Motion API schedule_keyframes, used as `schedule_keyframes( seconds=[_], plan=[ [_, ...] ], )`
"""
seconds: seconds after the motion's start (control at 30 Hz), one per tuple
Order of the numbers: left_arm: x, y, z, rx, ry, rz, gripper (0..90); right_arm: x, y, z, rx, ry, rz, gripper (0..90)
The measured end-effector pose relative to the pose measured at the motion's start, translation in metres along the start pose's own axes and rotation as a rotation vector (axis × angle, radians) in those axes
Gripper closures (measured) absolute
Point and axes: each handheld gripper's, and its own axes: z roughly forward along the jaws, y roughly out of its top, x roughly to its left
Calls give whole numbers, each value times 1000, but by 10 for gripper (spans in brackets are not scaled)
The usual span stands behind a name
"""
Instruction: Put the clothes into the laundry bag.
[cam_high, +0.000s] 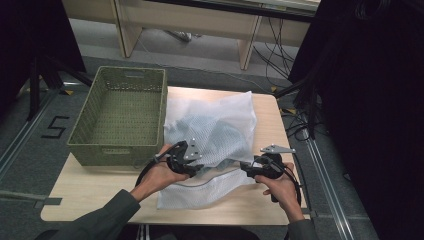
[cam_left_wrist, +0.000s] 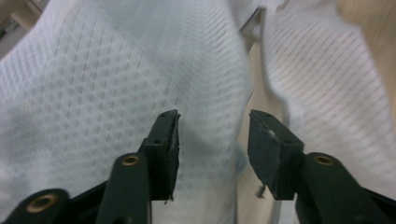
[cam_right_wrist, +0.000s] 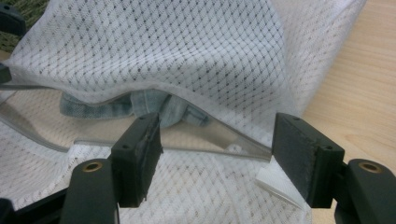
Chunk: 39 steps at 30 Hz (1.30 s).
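A white mesh laundry bag (cam_high: 227, 107) lies on the wooden table (cam_high: 95, 185), its mouth toward me. Blue cloth (cam_high: 220, 137) shows through the mesh and peeks out of the mouth (cam_right_wrist: 156, 106). My left gripper (cam_high: 201, 170) is at the left end of the mouth; its jaws stand apart (cam_left_wrist: 212, 130) over the mesh (cam_left_wrist: 93, 84), and the pads do not press on it. My right gripper (cam_high: 245, 166) is at the right end. Its jaws are wide open (cam_right_wrist: 217, 140), level with the bag's gaping rim (cam_right_wrist: 224, 135), with mesh (cam_right_wrist: 187, 46) beyond.
A green woven basket (cam_high: 132, 73), empty, stands on the table's left rear, right beside the bag. Bare tabletop lies in front of the basket and right of the bag (cam_right_wrist: 364, 84). Dark curtains and cables flank the table.
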Motion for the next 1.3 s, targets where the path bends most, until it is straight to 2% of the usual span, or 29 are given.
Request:
schedule_keyframes(
  seconds=[0.1,0.13,0.17,0.2,0.27,0.3,0.33,0.4,0.47,0.5,0.57,0.6,0.63,0.67,0.7,0.83,0.87,0.9,0.97,1.0,1.03,1.07,1.1,1.13,1.17,1.2,1.23,1.27,1.3],
  plan=[
    [-5,8,14,6,-22,25,516,-2,1,-1,-4,1,-31,340],
    [-6,9,19,11,-27,31,516,0,0,-2,8,0,15,340],
    [-8,10,25,15,-31,27,513,-2,1,-2,-11,-3,-4,340],
    [-10,11,30,20,-37,25,505,-1,1,-3,0,-2,30,341],
    [-12,14,42,24,-37,30,500,-3,0,-3,7,-4,32,340],
    [-12,15,45,29,-36,32,499,-6,0,-2,-4,9,16,341],
    [-13,16,50,35,-39,37,501,-7,0,-2,1,1,13,340],
    [-13,16,59,67,-40,57,513,-4,-1,-2,4,4,46,340],
    [-11,14,68,95,-42,45,577,-5,-1,-2,8,0,34,340],
    [-10,13,71,104,-41,44,608,-5,-1,-1,4,7,42,340],
    [-9,12,75,112,-24,33,731,-5,-1,-2,6,6,41,340],
    [-8,12,75,108,-14,41,784,-5,-1,-2,11,-2,33,340],
    [-8,12,75,98,-12,30,828,-5,-1,-2,12,-3,34,341],
    [-7,13,73,89,-16,29,857,-8,-1,-1,5,-5,7,340],
    [-7,14,70,78,-24,28,868,-8,-1,-1,7,-6,12,340],
    [-16,23,42,21,-75,61,870,-9,-1,-1,-10,4,20,340],
    [-16,25,35,11,-90,62,871,-9,-1,-2,-12,-14,15,340],
    [-17,26,29,1,-112,51,871,-10,-1,-1,-17,-1,21,340],
    [-18,24,22,-17,-152,18,874,-11,0,-5,-7,-5,32,340],
    [-18,21,22,-2,-175,16,875,-12,1,-5,-34,2,30,340],
    [-18,17,24,26,-187,43,875,-13,2,-7,-33,-9,26,340],
    [-20,13,29,42,-192,50,874,-14,2,-8,-42,-8,31,340],
    [-24,8,36,65,-199,35,874,-15,3,-10,-33,-24,31,340],
    [-26,3,44,81,-196,40,874,-16,2,-10,-30,-20,36,340],
    [-28,-2,51,111,-194,45,873,-14,1,-9,-20,-17,61,340],
    [-30,-6,59,129,-192,31,872,-15,1,-8,-27,-23,53,340],
    [-30,-10,65,145,-176,39,869,-14,0,-6,-35,-22,54,340],
    [-30,-12,70,157,-159,43,863,-13,0,-6,-10,-9,65,340],
    [-29,-13,72,165,-149,45,853,-15,0,-5,-11,-13,33,340]
  ],
)
